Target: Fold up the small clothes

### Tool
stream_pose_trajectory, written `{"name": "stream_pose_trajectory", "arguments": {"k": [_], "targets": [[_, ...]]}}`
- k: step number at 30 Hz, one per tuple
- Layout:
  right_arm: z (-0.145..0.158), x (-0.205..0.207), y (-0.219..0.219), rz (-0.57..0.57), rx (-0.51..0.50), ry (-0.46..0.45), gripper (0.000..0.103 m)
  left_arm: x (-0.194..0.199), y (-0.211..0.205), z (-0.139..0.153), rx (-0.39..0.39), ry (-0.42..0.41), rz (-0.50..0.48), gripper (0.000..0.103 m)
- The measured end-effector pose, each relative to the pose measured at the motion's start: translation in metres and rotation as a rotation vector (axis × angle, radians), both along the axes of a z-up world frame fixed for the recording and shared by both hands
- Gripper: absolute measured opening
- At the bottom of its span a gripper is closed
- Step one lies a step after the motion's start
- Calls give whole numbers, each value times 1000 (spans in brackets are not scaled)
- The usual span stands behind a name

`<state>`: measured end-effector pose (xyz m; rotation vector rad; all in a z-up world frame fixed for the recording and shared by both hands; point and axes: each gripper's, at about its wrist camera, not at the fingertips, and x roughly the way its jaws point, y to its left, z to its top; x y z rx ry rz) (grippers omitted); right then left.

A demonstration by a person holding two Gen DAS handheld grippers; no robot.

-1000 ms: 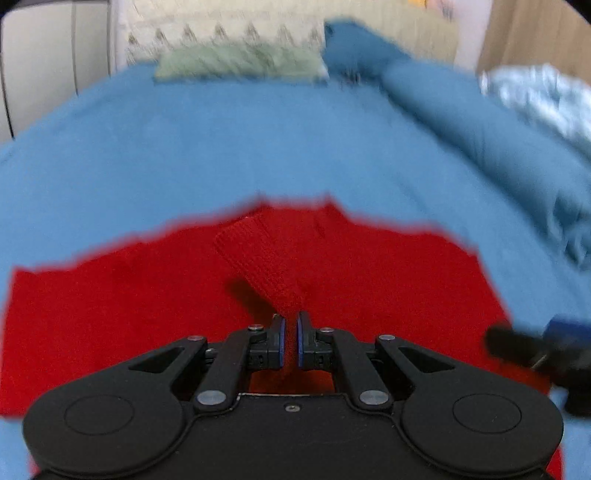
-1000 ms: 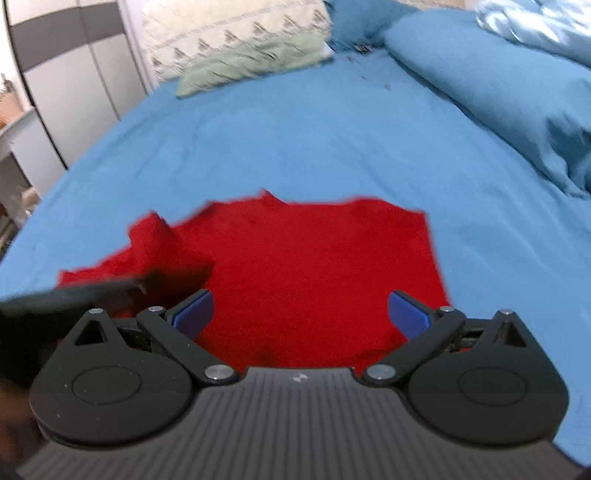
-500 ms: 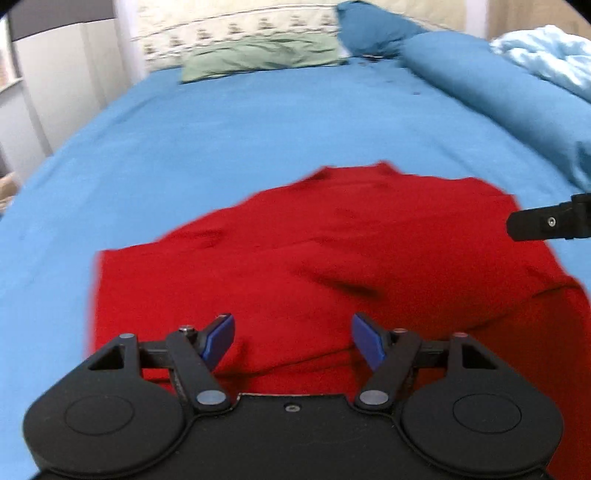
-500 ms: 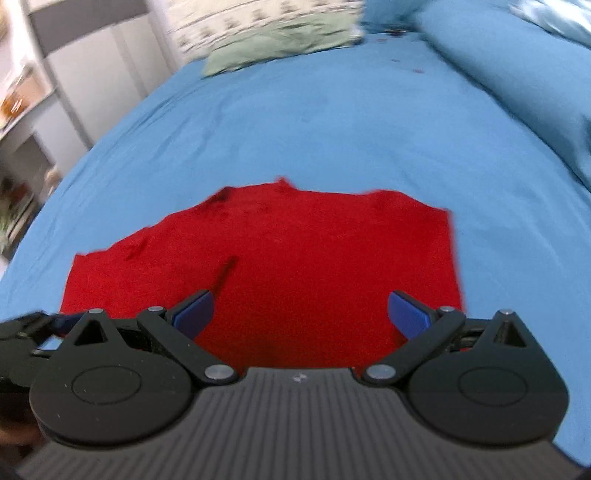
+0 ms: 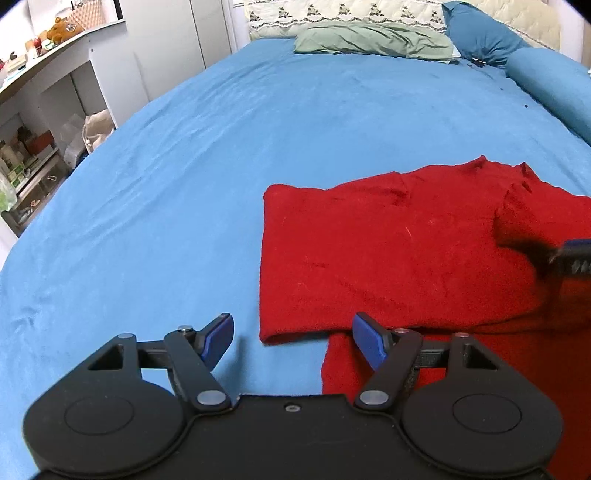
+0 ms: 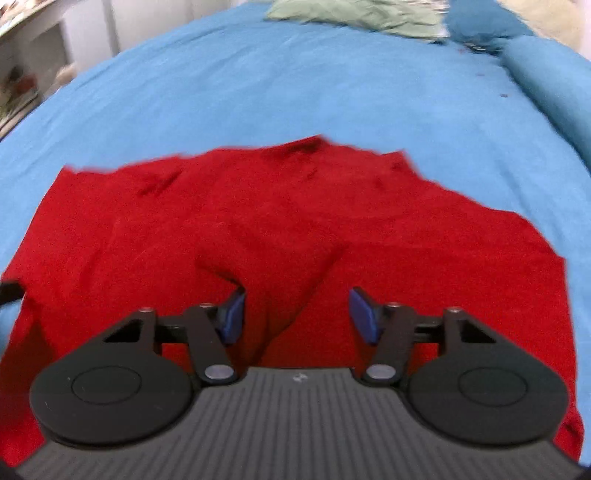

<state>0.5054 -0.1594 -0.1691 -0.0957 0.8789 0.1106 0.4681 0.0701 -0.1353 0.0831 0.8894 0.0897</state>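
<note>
A red knit garment lies on the blue bed, its left part folded over onto the body. My left gripper is open and empty, just off the garment's near left corner. My right gripper is open over the garment, with a raised fold of red cloth between its jaws, not pinched. The right gripper also shows blurred at the right edge of the left wrist view.
The blue bedsheet spreads wide to the left and far side. A green pillow and blue pillows lie at the headboard. A blue bolster runs along the right. White shelves stand off the bed's left edge.
My left gripper let go of the red sleeve, opened, and drew back to the left. My right gripper moved in low over the garment, staying open.
</note>
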Motion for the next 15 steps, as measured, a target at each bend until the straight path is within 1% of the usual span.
{"name": "stream_pose_trajectory", "arguments": {"k": [2,4,5,6,8,11,13,14,15], "targets": [[4,-5,-22,-79,32,-15,74,-7,3,0,-15,0,0,76],[5,-16,-45,-143,115,-13,77,-7,7,-3,-39,14,11,76],[3,-23,-55,-166,182,-4,80,-7,9,-6,-57,21,17,76],[-1,-28,-65,-169,259,16,83,-6,10,-8,-79,25,24,76],[-6,-36,-74,-173,331,17,83,-5,14,-12,-119,31,36,76],[-6,-35,-81,-205,378,5,83,-2,16,-15,-126,33,48,76],[-7,-27,-77,-234,379,9,79,-1,15,-17,-120,32,36,76],[-6,-24,-75,-242,358,9,74,0,15,-18,-116,33,29,76],[-5,-22,-72,-240,327,7,64,1,13,-19,-108,36,21,76]]}}
